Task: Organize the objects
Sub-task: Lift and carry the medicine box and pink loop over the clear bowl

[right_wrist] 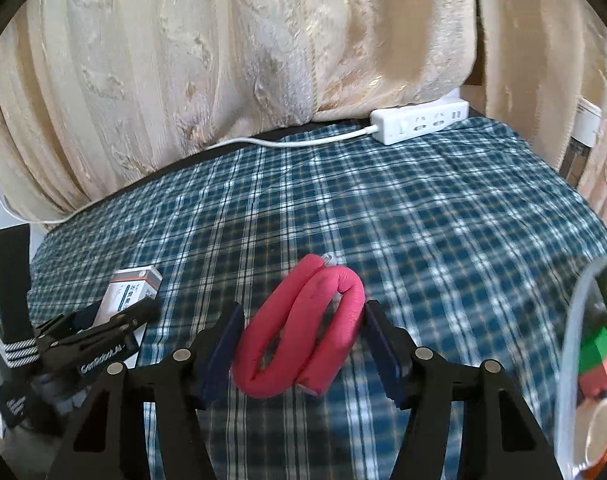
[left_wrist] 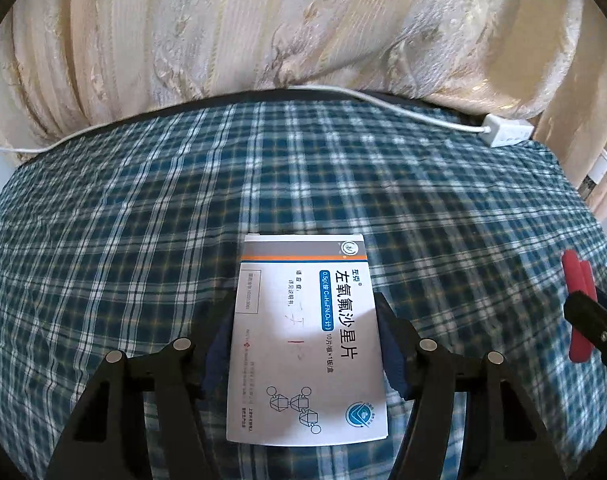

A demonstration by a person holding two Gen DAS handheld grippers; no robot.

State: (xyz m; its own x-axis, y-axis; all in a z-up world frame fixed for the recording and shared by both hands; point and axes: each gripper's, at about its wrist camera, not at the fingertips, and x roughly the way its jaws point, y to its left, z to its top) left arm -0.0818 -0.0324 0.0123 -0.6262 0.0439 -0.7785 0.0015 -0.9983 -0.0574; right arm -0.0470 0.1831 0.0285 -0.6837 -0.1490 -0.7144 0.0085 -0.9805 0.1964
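A white medicine box [left_wrist: 307, 340] with blue Chinese print sits between the fingers of my left gripper [left_wrist: 305, 320], which is shut on its long sides just above the plaid cloth. The box also shows in the right wrist view [right_wrist: 133, 290], with the left gripper [right_wrist: 115, 324] around it. My right gripper [right_wrist: 301, 332] is shut on a folded pink foam roll [right_wrist: 303, 336], its pads touching both sides. The roll shows as a red shape at the right edge of the left wrist view [left_wrist: 579, 304].
A blue plaid cloth [right_wrist: 423, 220] covers the table. A white power strip [right_wrist: 421, 120] with its cable lies at the back edge against cream curtains [right_wrist: 223, 60]. A clear container [right_wrist: 587, 360] with colourful items stands at the right.
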